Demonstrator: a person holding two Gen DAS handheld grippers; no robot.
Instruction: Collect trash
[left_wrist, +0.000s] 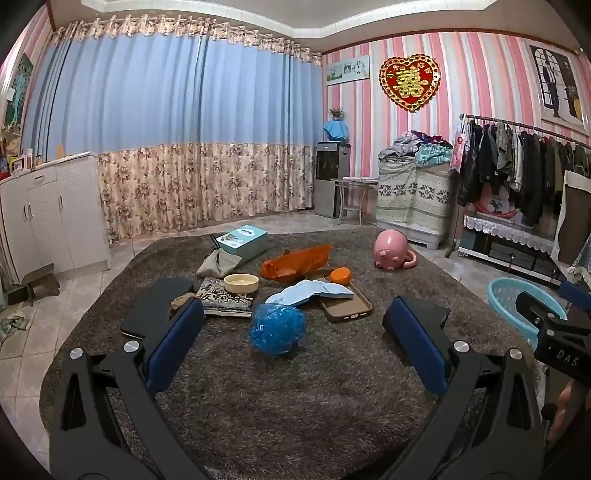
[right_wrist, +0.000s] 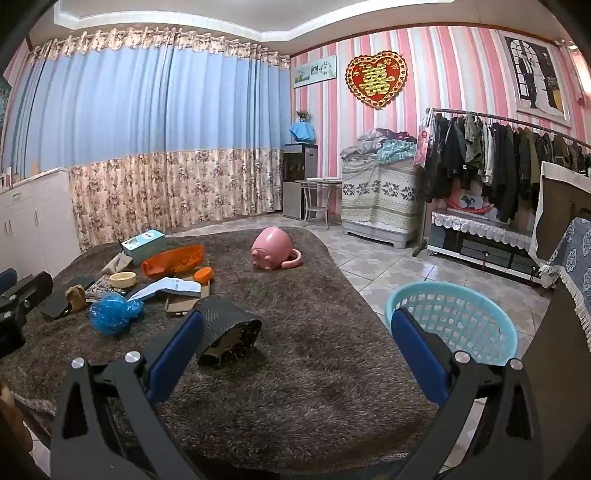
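Note:
A crumpled blue plastic bag (left_wrist: 277, 329) lies on the grey-brown rug (left_wrist: 295, 398), just ahead of my open, empty left gripper (left_wrist: 291, 325). Behind it lie an orange wrapper (left_wrist: 295, 263), a white-blue paper pack (left_wrist: 310, 291), a black snack packet (left_wrist: 226, 300) and a brown scrap (left_wrist: 181, 301). My right gripper (right_wrist: 295, 332) is open and empty above the rug; the bag (right_wrist: 112, 312) is to its left. The light blue basket (right_wrist: 452, 321) stands on the floor behind its right finger (right_wrist: 417, 350). The basket also shows at the right of the left wrist view (left_wrist: 517, 306).
Also on the rug: a teal box (left_wrist: 243, 238), a cream bowl (left_wrist: 241, 283), an orange lid (left_wrist: 340, 275), a brown phone case (left_wrist: 345, 304), a black tablet (left_wrist: 162, 306), a black ribbed case (right_wrist: 229, 330) and a tipped pink pig mug (right_wrist: 273, 251). A white cabinet (left_wrist: 48, 218) stands left, a clothes rack (right_wrist: 491, 155) right.

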